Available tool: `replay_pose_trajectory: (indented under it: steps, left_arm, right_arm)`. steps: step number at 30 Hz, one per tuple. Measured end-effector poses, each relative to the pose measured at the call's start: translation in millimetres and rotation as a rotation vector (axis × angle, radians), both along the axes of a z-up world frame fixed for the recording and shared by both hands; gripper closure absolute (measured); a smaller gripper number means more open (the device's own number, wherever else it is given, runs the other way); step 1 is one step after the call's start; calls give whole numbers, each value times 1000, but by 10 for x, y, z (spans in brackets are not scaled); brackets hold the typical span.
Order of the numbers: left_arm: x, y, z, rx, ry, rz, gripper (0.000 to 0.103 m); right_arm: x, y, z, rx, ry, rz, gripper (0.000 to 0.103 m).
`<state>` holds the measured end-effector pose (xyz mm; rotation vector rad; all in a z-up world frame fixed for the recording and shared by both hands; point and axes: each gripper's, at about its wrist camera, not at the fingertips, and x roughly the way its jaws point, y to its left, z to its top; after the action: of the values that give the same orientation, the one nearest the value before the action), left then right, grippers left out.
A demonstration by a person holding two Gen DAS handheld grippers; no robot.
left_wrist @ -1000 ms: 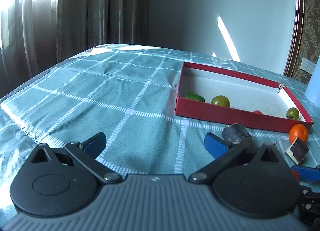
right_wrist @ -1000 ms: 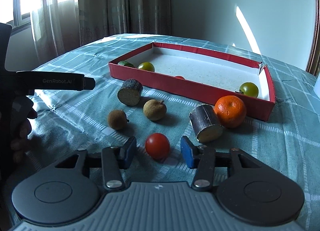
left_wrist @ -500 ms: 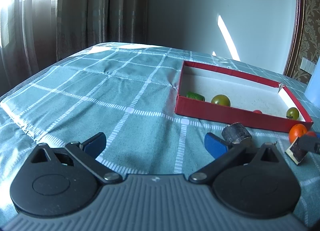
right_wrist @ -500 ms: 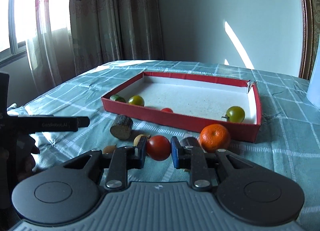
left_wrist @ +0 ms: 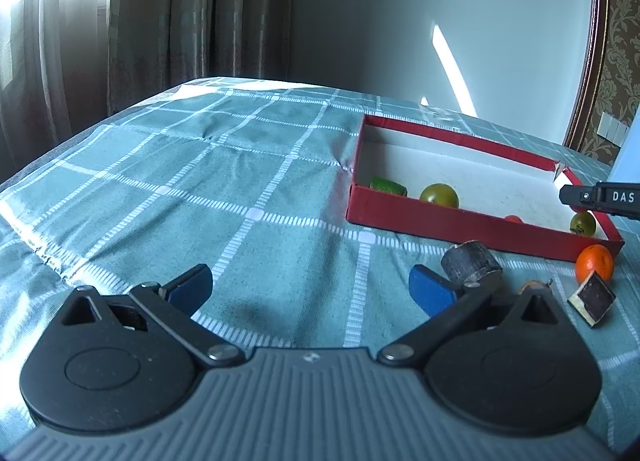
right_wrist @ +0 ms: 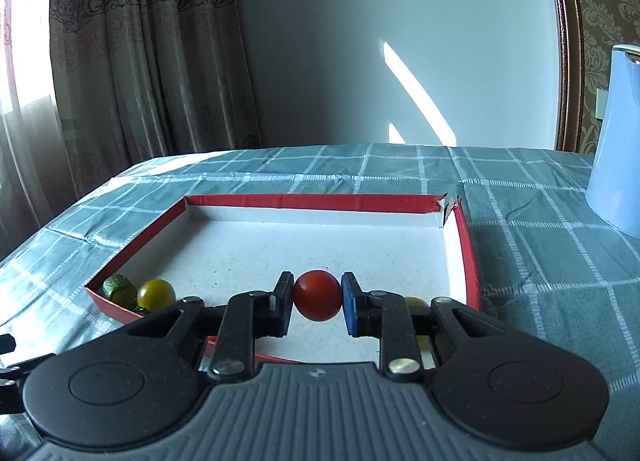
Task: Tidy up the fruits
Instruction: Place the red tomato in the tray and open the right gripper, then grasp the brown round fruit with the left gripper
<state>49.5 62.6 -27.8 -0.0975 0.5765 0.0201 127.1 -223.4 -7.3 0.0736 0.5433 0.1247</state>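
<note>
curtains (right_wrist: 132, 61) back left; pale wall (right_wrist: 400, 21); checked teal cloth (left_wrist: 200, 181); light-blue container (right_wrist: 616, 141) far right

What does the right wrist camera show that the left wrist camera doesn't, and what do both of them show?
Only the right wrist view shows the red tomato gripped by the right gripper over the box, plus a pale blue jug. Only the left wrist view shows the open left gripper, the orange and a dark log piece on the cloth. Both show the red box with a green tomato.
</note>
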Motion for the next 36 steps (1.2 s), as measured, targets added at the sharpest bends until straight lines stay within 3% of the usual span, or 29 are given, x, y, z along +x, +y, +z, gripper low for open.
replay_pose_trajectory:
  steps: [8,9,12,14,19,22,25,27,30,36]
  left_arm:
    - [7,-3,-9,-4,4,-7,0]
    - [8,0,-10,-4,4,-6,0]
    - [17,5,-18,-6,11,-3,0]
    - [6,22,-18,-13,8,3,0]
    - [6,31,-16,-19,11,4,0]
    - [0,23,-15,-25,17,-11,0]
    - [-44,-1,4,-32,0,-54,0]
    - [-140,-59,42,-22,-38,-88,0]
    - [-296,-240,86,-1,-82,-147,0]
    - [-499,-668,85,138,-110,-252,6]
  right_arm:
    - [55,11,-121,-3,49,2,77]
    - [44,9,-112,1,45,6,75]
    - [-34,-42,-53,24,30,-14,53]
    - [-187,-143,36,62,-23,-19,52]
    - [-604,-431,117,9,-135,-121,48]
    - [-749,-710,28,50,-144,-202,36]
    - [-757,-950,-75,128,-110,-263,36]
    - [-721,-1047,-110,183,-89,-287,36]
    - [-728,-1038,-107,177,-106,-274,36]
    - [-745,-995,-113,184,-102,-241,36]
